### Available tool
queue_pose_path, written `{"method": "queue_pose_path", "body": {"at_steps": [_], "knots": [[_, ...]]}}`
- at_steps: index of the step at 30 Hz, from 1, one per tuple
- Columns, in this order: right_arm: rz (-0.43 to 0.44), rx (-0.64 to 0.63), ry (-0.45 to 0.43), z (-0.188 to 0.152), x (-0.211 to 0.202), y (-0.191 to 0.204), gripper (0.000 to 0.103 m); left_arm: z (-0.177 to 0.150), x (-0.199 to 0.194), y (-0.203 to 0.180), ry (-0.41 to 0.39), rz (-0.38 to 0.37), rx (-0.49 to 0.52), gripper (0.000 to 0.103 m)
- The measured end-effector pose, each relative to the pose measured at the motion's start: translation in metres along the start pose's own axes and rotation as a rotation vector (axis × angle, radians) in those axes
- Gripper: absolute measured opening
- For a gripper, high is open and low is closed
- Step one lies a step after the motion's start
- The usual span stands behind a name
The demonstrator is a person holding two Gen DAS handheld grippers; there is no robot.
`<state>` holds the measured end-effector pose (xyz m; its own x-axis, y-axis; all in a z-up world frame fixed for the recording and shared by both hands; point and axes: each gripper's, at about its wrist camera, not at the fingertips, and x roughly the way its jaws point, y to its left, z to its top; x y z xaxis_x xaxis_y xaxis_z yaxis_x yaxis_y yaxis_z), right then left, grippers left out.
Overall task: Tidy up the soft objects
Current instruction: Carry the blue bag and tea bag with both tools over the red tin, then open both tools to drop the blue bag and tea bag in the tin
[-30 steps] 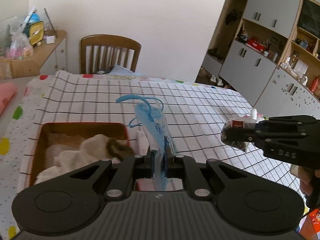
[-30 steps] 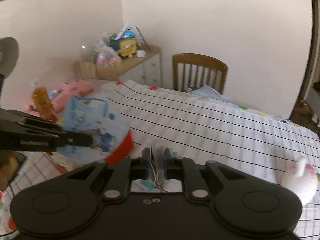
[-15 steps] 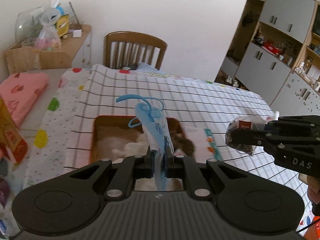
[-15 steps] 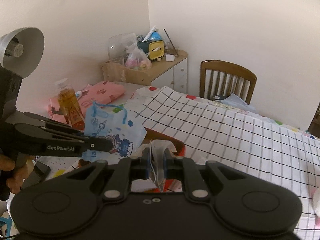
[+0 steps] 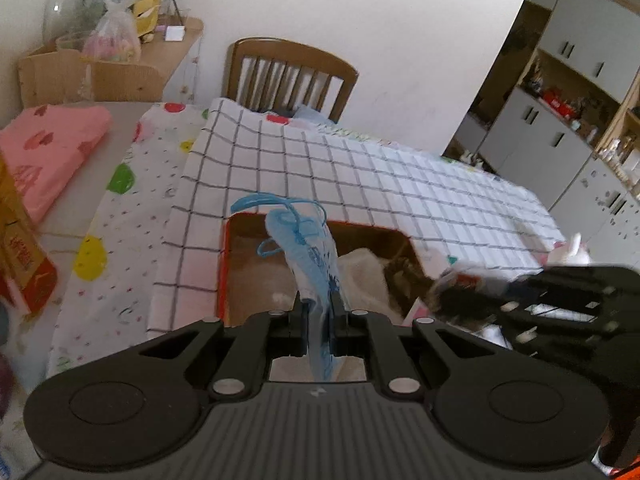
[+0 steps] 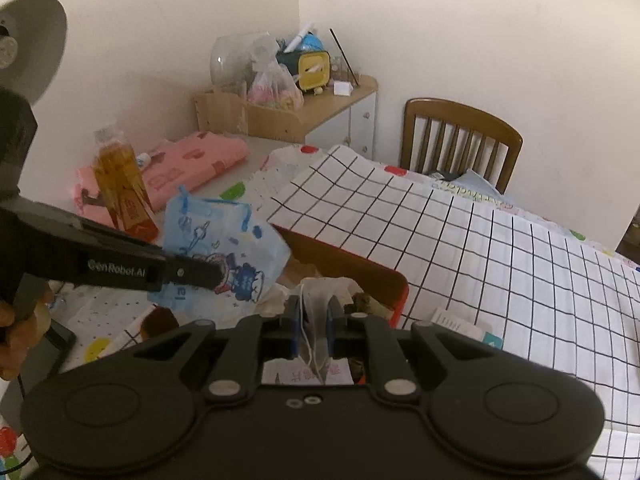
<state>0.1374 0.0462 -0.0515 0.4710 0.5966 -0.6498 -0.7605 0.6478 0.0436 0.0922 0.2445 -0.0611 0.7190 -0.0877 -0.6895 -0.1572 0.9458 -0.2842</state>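
Tongs are both gripping: left tongs (image 5: 320, 314) clenching a blue pouch (image 5: 310, 252), right tongs (image 6: 312, 320) pinching a white bag (image 6: 320, 292), both hovering over the half-filled box (image 5: 224, 264); dropping is left.

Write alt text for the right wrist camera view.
The right gripper pinches a thin white pouch above a red-rimmed box on a checked tablecloth; at left, the left gripper holds a blue drawstring bag.
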Motion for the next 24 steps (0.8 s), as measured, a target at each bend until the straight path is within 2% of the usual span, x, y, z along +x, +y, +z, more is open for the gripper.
{"method": "queue_pose_path", "body": {"at_steps": [3,13,20,22,23,24], "knots": [[-0.016,-0.002,0.009,-0.002,0.011,0.001,0.011,0.002,0.007,-0.007,-0.003,-0.018,0.022,0.009],[-0.018,0.004,0.084,-0.011,0.032,0.003,0.013,-0.009,0.033,-0.003,0.087,0.007,0.053,0.009],[0.005,0.006,0.084,-0.012,0.027,0.003,0.025,-0.01,0.03,0.001,0.097,0.009,0.046,0.014],[0.013,0.004,0.079,-0.012,0.026,0.003,0.031,-0.01,0.029,0.0,0.094,0.011,0.053,0.022],[0.015,0.002,0.075,-0.012,0.024,0.003,0.033,-0.011,0.027,0.0,0.092,0.011,0.059,0.035],[0.012,-0.002,0.069,-0.013,0.023,0.003,0.033,-0.012,0.025,-0.001,0.086,0.012,0.066,0.056]]}}
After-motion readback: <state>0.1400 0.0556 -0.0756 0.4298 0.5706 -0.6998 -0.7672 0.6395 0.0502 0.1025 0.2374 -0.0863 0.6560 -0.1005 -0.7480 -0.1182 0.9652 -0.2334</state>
